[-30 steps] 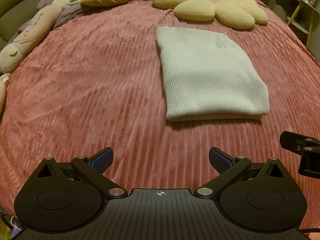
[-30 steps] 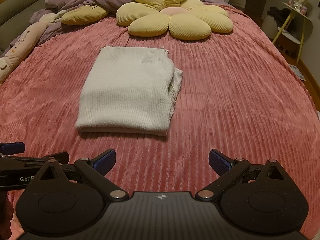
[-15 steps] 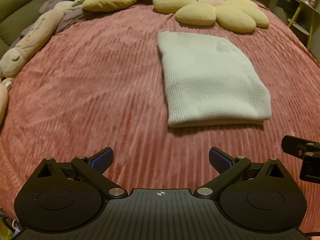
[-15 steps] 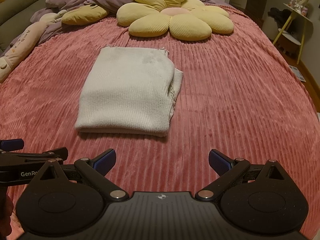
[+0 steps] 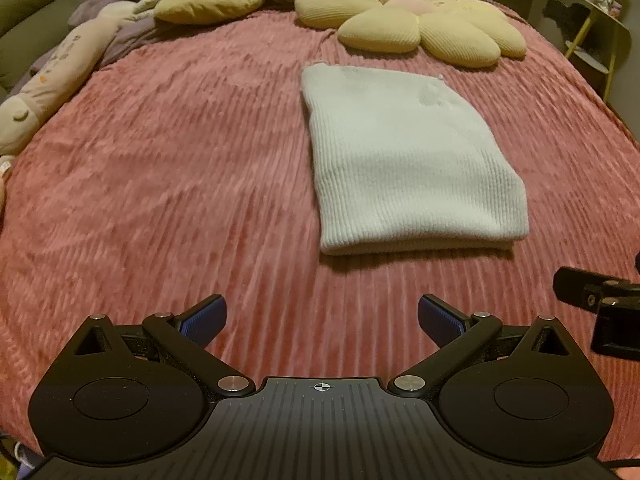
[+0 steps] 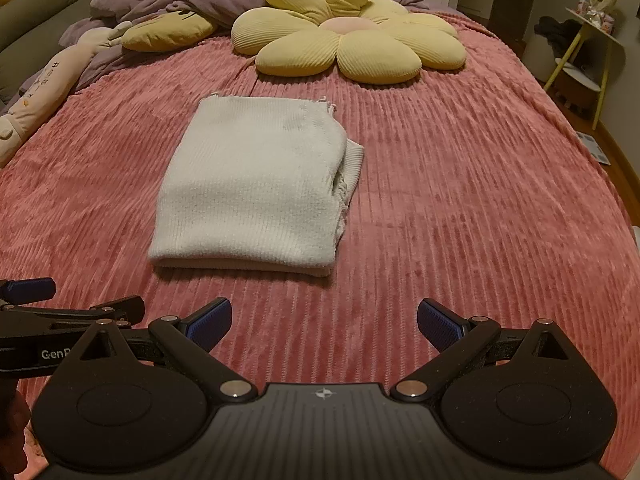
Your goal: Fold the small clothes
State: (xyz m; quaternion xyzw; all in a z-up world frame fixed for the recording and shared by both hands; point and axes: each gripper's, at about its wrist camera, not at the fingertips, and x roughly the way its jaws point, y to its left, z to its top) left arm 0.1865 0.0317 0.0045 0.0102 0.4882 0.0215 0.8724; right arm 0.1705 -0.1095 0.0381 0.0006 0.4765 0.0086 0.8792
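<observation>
A white ribbed knit garment (image 5: 404, 160) (image 6: 256, 184) lies folded into a flat rectangle on the pink ribbed bedspread (image 5: 180, 168) (image 6: 460, 184). Its folded edge faces me, and a looser layer sticks out at its right side in the right wrist view. My left gripper (image 5: 322, 318) is open and empty, held well short of the garment and to its left. Nothing sits between the blue pads of my right gripper (image 6: 324, 320), which is open near the garment's front edge. Each gripper shows at the edge of the other's view.
A yellow flower-shaped cushion (image 6: 344, 36) (image 5: 416, 20) lies behind the garment. A purple duvet (image 6: 192, 0), a yellow pillow (image 6: 168, 32) and a long plush toy (image 5: 52, 84) line the back left. A yellow side table (image 6: 592, 52) stands off the bed's right side.
The left wrist view has tilted slightly, so the garment and cushions sit a little lower in it. The right gripper has barely moved. Both stay open; the garment lies still.
</observation>
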